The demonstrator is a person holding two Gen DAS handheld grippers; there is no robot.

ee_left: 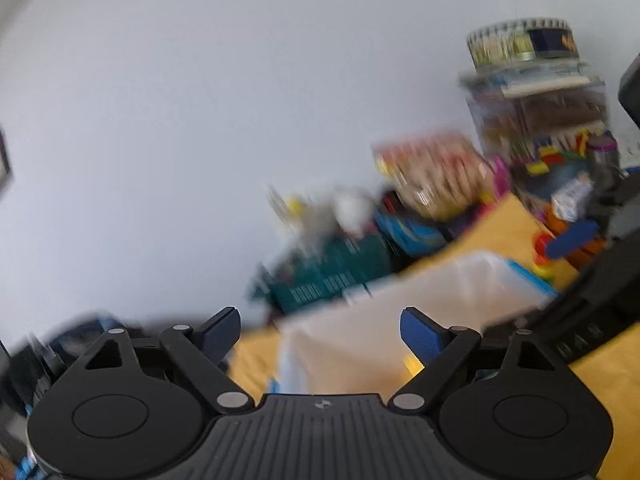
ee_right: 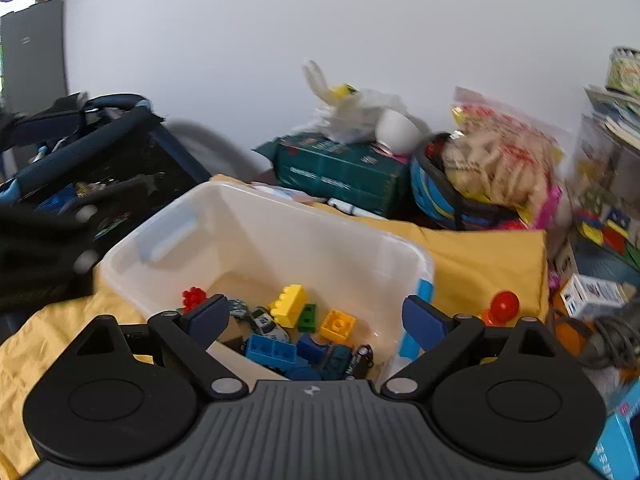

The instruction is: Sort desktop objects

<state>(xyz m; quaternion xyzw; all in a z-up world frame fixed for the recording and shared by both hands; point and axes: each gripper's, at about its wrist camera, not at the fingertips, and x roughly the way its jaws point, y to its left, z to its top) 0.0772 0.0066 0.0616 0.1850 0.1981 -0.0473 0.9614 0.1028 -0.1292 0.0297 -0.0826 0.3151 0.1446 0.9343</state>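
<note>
A clear plastic bin (ee_right: 208, 216) with blue handles stands on a yellow cloth (ee_right: 480, 256). Inside lie several toy bricks, among them a yellow brick (ee_right: 289, 305), an orange brick (ee_right: 338, 325) and a blue brick (ee_right: 271, 350), plus a small toy car (ee_right: 267, 322). My right gripper (ee_right: 316, 316) is open and empty, hovering over the bin's near side. My left gripper (ee_left: 320, 334) is open and empty above the bin (ee_left: 420, 304), which shows blurred in the left wrist view. A red and orange toy (ee_right: 501, 308) sits on the cloth right of the bin.
A green box (ee_right: 340, 172), a white plastic bag (ee_right: 356, 112), a snack bag (ee_right: 500, 160) and a blue round item (ee_right: 432, 196) line the back. Stacked toy boxes (ee_left: 552, 128) stand at right. A dark stroller (ee_right: 88, 160) is at left. Small boxes (ee_right: 592, 294) lie far right.
</note>
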